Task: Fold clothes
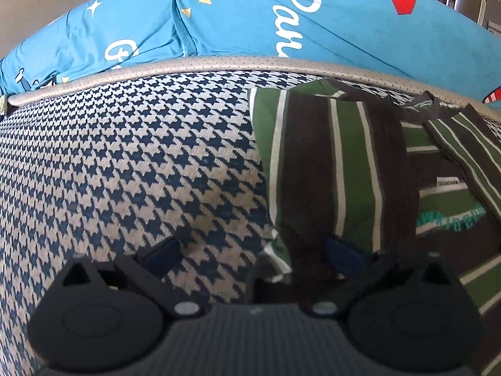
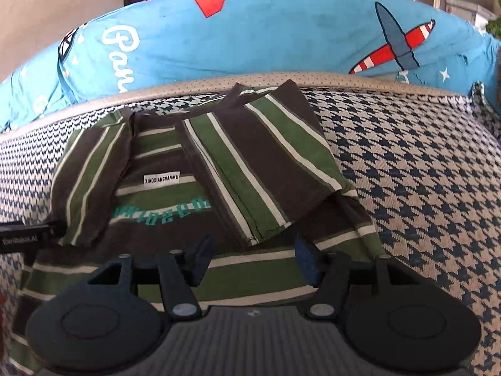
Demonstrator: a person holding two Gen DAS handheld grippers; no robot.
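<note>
One garment: striped shirt (image 2: pixel 175 194), dark brown and green with thin white lines, lying flat on the houndstooth cushion (image 2: pixel 422 188).
Sleeves: both folded inward over the shirt's body; right sleeve (image 2: pixel 266 169) lying diagonally across the chest, left sleeve (image 2: pixel 90 175) along the opposite edge.
Markings: white label (image 2: pixel 161 179) at the middle of the shirt, teal lettering (image 2: pixel 162 211) just below the label.
Collar: dark neckline (image 2: pixel 137 119) at the shirt's far end, near the cushion's beige piping (image 2: pixel 344 80).
Backdrop: blue printed cushion (image 2: pixel 250 37) beyond the shirt, bearing white script, red shapes and an aeroplane.
Right gripper (image 2: pixel 253 252): over the shirt's lower body, jaws parted, blue pads (image 2: pixel 203 247) apart, nothing between them but the fabric beneath; no pinch visible.
Left gripper (image 1: pixel 250 255): at the shirt's left edge, jaws spread wide; one pad (image 1: pixel 162 252) over bare houndstooth, the other over striped cloth; nothing clamped.
Shirt edge (image 1: pixel 275 244): lying between the left gripper's pads, uncaught.
</note>
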